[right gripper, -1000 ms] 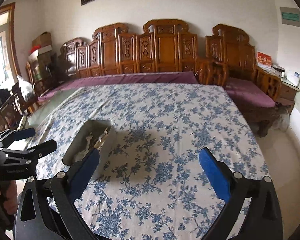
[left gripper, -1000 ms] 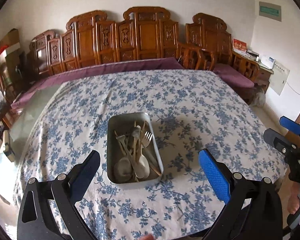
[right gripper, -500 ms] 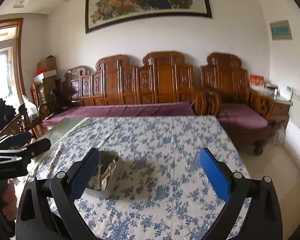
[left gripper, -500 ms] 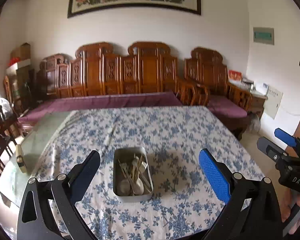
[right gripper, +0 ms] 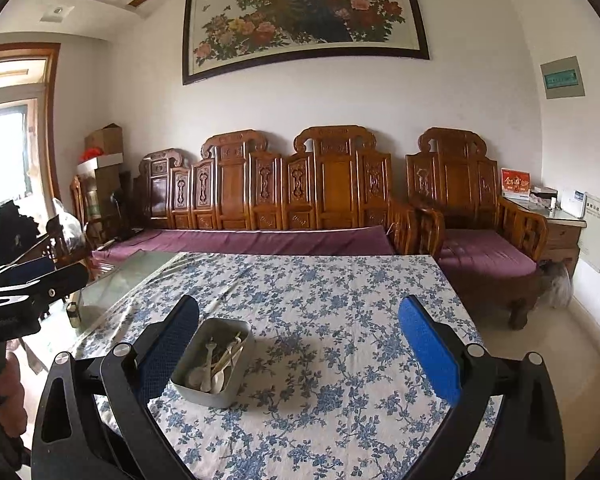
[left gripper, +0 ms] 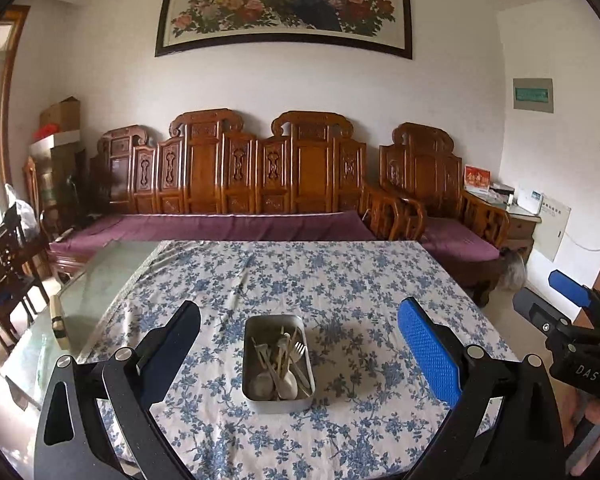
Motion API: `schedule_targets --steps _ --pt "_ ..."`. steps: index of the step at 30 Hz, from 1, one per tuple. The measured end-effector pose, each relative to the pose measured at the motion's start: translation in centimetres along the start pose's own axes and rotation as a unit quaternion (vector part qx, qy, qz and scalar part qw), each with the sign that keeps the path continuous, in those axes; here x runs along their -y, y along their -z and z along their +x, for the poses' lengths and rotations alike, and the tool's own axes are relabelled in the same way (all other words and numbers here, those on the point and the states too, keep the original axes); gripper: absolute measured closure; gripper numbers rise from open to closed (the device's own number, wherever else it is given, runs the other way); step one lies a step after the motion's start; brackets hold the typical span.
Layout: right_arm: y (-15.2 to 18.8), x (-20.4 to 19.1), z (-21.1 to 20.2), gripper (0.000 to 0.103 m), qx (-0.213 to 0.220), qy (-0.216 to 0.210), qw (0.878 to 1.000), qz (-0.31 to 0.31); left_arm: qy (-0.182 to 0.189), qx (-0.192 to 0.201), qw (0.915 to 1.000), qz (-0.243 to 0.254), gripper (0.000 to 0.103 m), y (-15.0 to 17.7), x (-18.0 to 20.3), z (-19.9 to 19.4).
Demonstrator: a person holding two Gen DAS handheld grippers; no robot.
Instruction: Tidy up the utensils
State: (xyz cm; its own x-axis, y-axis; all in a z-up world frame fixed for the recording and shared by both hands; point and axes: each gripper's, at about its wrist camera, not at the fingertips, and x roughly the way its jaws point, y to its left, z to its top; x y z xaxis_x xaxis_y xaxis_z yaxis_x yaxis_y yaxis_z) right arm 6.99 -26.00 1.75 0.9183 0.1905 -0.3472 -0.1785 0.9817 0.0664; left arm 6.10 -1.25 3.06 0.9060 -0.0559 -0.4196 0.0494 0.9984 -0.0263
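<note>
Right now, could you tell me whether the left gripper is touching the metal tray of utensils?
Apart. The left wrist view shows the left gripper open and empty, with patterned tablecloth visible between each finger and the metal tray.

A home living room: carved wooden sofa [left gripper: 268,184], peony painting [left gripper: 288,4], floral tablecloth [left gripper: 340,280].

Utensils [left gripper: 281,362] in tin: individually indistinct.
</note>
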Motion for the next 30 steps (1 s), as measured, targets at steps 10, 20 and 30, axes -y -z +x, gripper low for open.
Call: schedule_targets --steps 10,20,30 --pt "-0.06 -0.09 -0.05 0.003 0.001 0.003 1.0 -0.003 0.004 -0.003 1.0 0.0 0.008 0.2 0.01 -0.14" --pt "-0.08 -0.29 -0.08 0.003 0.0 0.0 1.0 -0.001 0.007 -0.006 1.0 0.001 0.008 0.41 0.08 -0.11" --pt "-0.17 -0.34 -0.23 0.003 0.0 -0.003 1.0 0.002 0.01 -0.006 0.9999 0.002 0.008 0.36 0.38 -0.13"
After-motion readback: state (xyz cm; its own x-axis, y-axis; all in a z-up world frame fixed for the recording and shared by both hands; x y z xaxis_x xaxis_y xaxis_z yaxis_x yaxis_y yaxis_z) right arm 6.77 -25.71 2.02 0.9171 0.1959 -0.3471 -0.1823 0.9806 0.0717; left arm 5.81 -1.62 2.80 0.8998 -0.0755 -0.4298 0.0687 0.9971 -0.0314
